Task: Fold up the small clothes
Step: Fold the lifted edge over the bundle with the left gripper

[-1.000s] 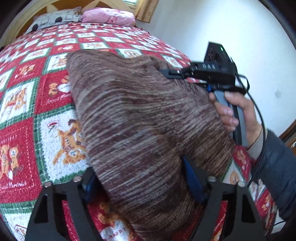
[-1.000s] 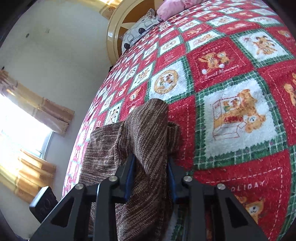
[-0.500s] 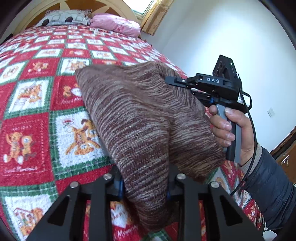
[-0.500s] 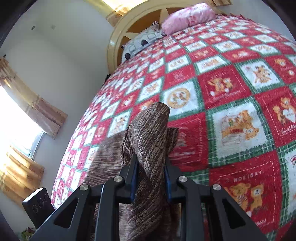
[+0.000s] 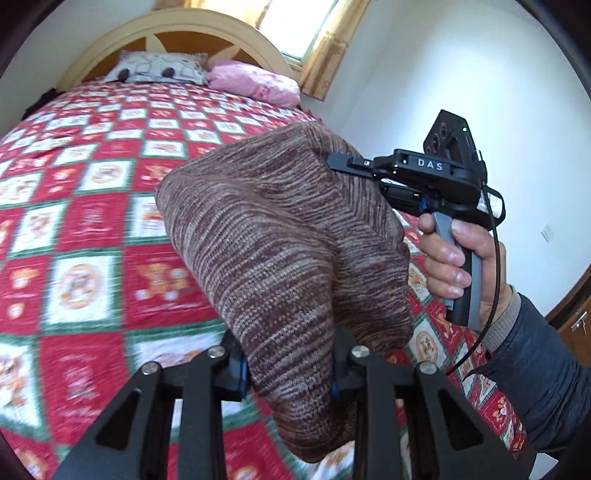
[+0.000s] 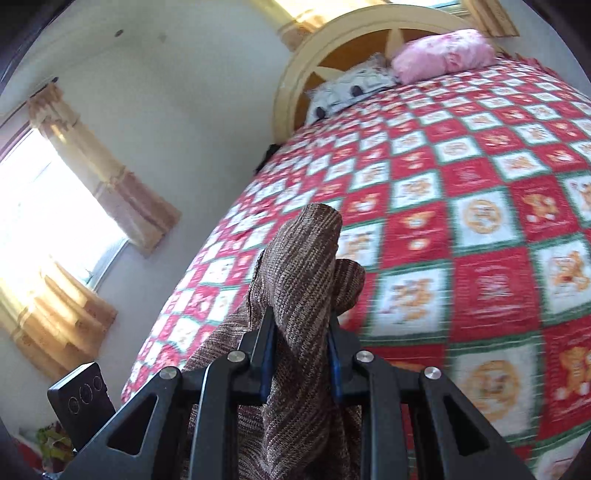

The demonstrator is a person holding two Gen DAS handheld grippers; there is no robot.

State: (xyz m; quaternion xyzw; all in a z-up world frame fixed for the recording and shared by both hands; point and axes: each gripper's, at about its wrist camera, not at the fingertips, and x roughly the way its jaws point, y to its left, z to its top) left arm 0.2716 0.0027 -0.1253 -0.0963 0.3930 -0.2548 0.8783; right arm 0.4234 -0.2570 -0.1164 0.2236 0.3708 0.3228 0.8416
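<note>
The brown striped knit garment [image 5: 280, 240] hangs in the air above the bed, bunched and draped between both tongs. The left tongs [image 5: 290, 363] are clamped on a thick fold of it at the bottom of the left wrist view; their jaws have just been closing, with the knit between them. The right tongs [image 6: 301, 343] are likewise pinched tight on a narrower ridge of the fabric, which rises past the fingers into a rounded peak and falls away below.

Only the left wrist view shows the right tongs from outside, biting the upper edge of the garment, with a hand [image 5: 454, 258] around the grey handle, a dark sleeve [image 5: 543, 362] and a black cable [image 5: 496, 258]. Only the right wrist view shows a bright window [image 6: 44, 221] with tan curtains [image 6: 107, 173].

Both views show the red, white and green quilt [image 5: 85, 206] beneath, a pink pillow [image 5: 255, 83], a patterned pillow [image 5: 159, 68] and the cream arched headboard [image 5: 177, 27].
</note>
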